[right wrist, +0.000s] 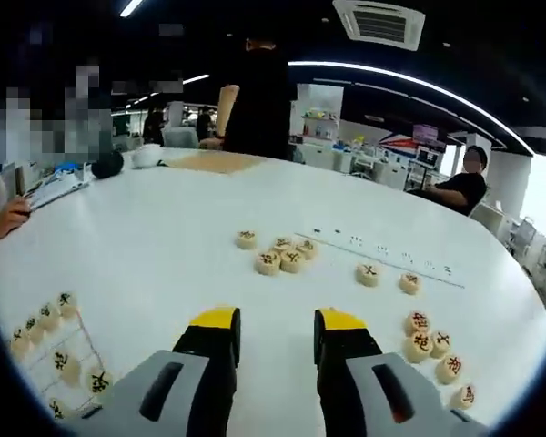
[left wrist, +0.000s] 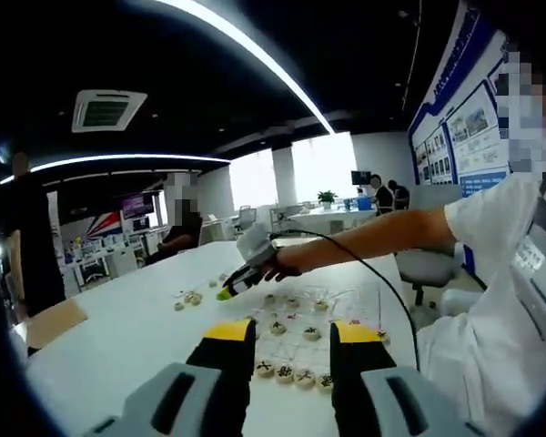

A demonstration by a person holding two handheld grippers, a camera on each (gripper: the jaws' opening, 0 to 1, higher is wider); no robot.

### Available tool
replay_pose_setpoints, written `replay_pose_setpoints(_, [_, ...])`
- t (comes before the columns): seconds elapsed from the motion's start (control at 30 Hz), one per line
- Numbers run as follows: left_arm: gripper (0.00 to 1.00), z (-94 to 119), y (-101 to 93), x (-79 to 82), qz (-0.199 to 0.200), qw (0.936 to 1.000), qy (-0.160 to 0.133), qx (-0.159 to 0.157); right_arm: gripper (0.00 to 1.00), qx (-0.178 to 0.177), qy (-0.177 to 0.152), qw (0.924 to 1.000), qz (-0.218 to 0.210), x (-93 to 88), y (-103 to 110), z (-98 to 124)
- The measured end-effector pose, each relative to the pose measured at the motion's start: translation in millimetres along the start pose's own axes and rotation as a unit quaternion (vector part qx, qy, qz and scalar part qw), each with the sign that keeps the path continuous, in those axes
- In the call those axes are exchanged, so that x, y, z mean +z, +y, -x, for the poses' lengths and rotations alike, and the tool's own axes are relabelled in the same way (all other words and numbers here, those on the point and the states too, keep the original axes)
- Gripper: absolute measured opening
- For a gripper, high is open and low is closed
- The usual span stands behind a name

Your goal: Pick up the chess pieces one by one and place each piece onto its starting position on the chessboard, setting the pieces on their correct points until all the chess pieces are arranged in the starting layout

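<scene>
A broad white tabletop (right wrist: 164, 237), smooth and matte, with a rounded far edge, carries everything. On it lies a thin, see-through chessboard sheet (left wrist: 346, 305) printed with fine grid lines, nearly lost against the white. In the left gripper view the board sits near the tabletop's near edge, with a row of round wooden xiangqi pieces (left wrist: 291, 371) already standing along its closest line and a few more on points further in.

The left gripper (left wrist: 292, 341) hovers above that near row, its yellow-tipped black jaws standing well apart with nothing between them. The right gripper (left wrist: 226, 292), held at the end of the person's outstretched arm, reaches past the board's far side towards a few loose pieces (left wrist: 189, 299). In its own view the right gripper (right wrist: 276, 330) also stands wide and empty, aimed at a small cluster of loose pieces (right wrist: 284, 257) near the middle of the tabletop. More loose discs (right wrist: 432, 344) lie towards the right edge.

The pieces are pale, flat wooden discs, each carved with a red or black character.

The step in hand looks like fetching another loose piece. The next move likely calls for lowering the right gripper over a single disc at the cluster's edge and closing on its rim without nudging its neighbours.
</scene>
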State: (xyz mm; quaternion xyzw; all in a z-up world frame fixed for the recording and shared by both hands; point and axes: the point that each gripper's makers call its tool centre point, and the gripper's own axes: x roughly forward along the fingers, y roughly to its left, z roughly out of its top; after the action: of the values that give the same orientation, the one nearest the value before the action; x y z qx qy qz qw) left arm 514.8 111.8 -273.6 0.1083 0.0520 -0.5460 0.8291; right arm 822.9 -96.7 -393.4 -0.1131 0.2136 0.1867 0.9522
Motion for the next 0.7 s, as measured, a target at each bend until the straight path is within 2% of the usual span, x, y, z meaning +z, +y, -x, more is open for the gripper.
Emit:
replay_pose_setpoints(0.13, [0.34, 0.5, 2.0, -1.2, 0.002, 1.0, 0.001, 0.004, 0.33, -0.016, 0.005, 0.9999, -0.001, -0.2, -1.2, -21.4])
replay_pose_setpoints(0.17, [0.34, 0.7, 2.5, -1.8, 0.001, 1.0, 0.003, 0.006, 0.32, -0.022, 0.001, 0.9997, 0.01, 1.6, -2.1, -27.2])
replay_pose_setpoints(0.37, [0.34, -0.3, -0.3, -1.6, -0.006, 0.9999, 0.007, 0.006, 0.31, -0.036, -0.008, 0.9992, -0.011, 18.9, -7.2, -43.3])
replay_pose_setpoints(0.7, [0.34, 1.7, 2.0, -0.2, -0.004, 1.0, 0.002, 0.008, 0.34, -0.053, -0.004, 0.9973, -0.05, 17.9, -25.4, -51.1])
